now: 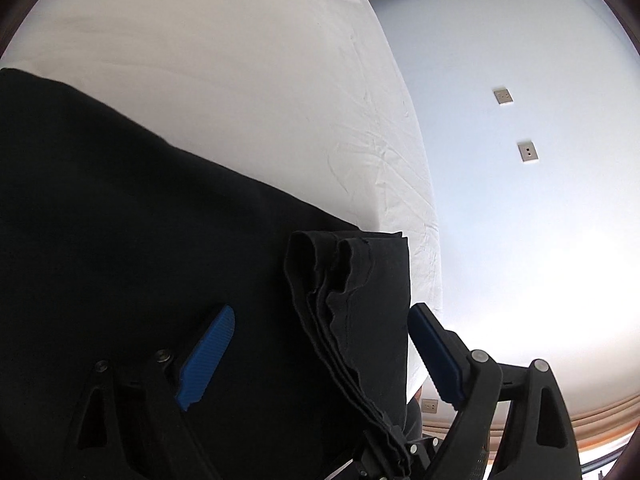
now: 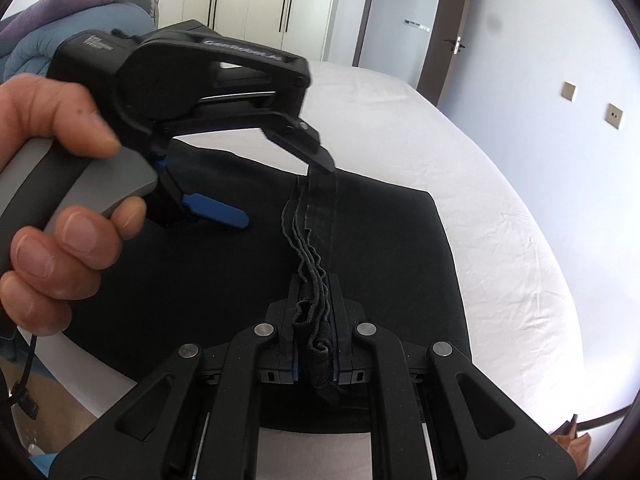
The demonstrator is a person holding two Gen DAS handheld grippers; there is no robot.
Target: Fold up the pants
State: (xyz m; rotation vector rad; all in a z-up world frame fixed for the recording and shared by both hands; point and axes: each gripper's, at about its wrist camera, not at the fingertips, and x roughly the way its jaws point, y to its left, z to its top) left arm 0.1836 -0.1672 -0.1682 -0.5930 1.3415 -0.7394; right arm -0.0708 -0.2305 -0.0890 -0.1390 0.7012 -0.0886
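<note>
Black linkage arms fill the 6 o'clock edge of the right wrist view, and between them the right gripper (image 2: 314, 300) is clenched on a bunched stack of hem edges of the black pants (image 2: 380, 240). The layered edge runs up from the pads toward 12 o'clock as a taut strip, reaching the tip of the left gripper (image 2: 286, 196), which enters from 10 o'clock. That gripper is held by the person's left hand (image 2: 52, 184) at 9 o'clock, fingers wrapped round a grey handle. Its jaws stand apart: one blue pad (image 2: 216, 210) lies low over the cloth, while the other finger points down at the top of the strip.

From the left wrist view, the left gripper (image 1: 320, 354) is likewise released, with blue pads at 7 and 4 o'clock and the rippled stack of pants (image 1: 120, 240) edges running between them without being pinched. The rest of the garment spreads flat and dark toward 9 o'clock.

Underneath lies a bed with a white sheet (image 2: 500, 208), lightly creased. Beyond it, a pale wall (image 1: 520, 220) carries two small switch plates (image 1: 527, 153). Wardrobe doors (image 2: 256, 4) stand at 12 o'clock, and a heap of blue and purple bedding (image 2: 60, 20) sits at 10 o'clock.
</note>
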